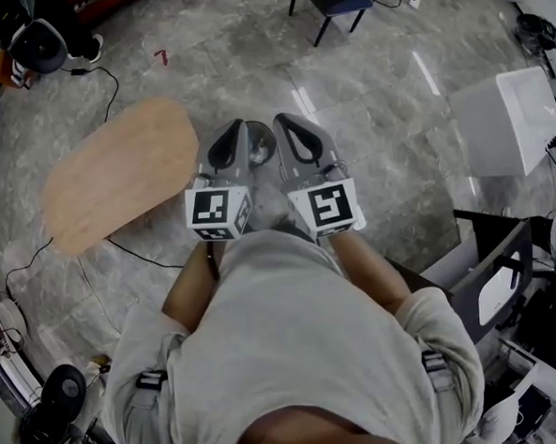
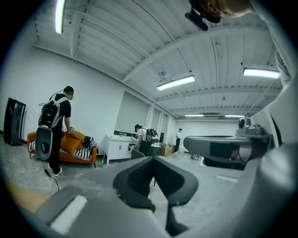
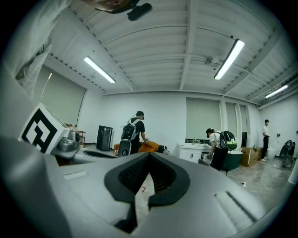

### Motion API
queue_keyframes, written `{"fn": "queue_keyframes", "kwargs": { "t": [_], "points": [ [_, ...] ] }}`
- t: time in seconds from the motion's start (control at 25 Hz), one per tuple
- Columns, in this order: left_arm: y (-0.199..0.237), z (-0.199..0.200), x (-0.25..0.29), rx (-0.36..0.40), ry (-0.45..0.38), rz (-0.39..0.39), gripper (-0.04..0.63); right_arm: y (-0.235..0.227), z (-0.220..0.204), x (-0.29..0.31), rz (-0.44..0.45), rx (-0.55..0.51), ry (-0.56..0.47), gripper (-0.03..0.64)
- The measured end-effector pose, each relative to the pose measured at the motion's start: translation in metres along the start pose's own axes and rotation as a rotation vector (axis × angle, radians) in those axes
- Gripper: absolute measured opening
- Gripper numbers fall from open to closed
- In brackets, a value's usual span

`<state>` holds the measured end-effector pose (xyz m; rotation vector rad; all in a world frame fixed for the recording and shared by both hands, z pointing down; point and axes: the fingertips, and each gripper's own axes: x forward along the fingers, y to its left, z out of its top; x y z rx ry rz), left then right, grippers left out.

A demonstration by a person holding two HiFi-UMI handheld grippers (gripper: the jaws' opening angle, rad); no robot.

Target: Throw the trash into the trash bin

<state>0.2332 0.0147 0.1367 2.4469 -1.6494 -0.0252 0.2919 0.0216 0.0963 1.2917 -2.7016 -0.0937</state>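
Grippers side by side at mid-frame in the head view, over the grey floor [image 1: 373, 88]. My left gripper [image 1: 238, 132] has its jaws pressed together, tips meeting, nothing pinched. My right gripper [image 1: 286, 127] matches it, jaws together and bare. Both point roughly level across the room. At upper left a red scrap [image 1: 160, 56] lies on the floor, well apart from both grippers and too small to identify. The wooden table [image 1: 115, 170] sits just left of my left gripper. At the right edge stands a white box [image 1: 502, 123]; whether that's the bin, I can't tell.
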Motion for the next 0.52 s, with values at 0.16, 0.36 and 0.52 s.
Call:
{"fn": "queue_keyframes", "kwargs": {
  "t": [0.16,0.36,0.52],
  "points": [
    [-0.015,-0.002,-0.010,0.010,0.006,0.015,0.018,0.002,0.002,-0.011,0.018,0.007,-0.016,0.006],
    [-0.029,-0.008,-0.026,0.030,0.017,0.043,0.018,0.007,0.002,-0.032,0.028,-0.003,-0.041,0.006],
    [-0.036,-0.004,-0.032,0.049,-0.006,0.059,0.018,0.004,0.002,-0.045,0.017,-0.001,-0.053,0.006]
  ]
}}
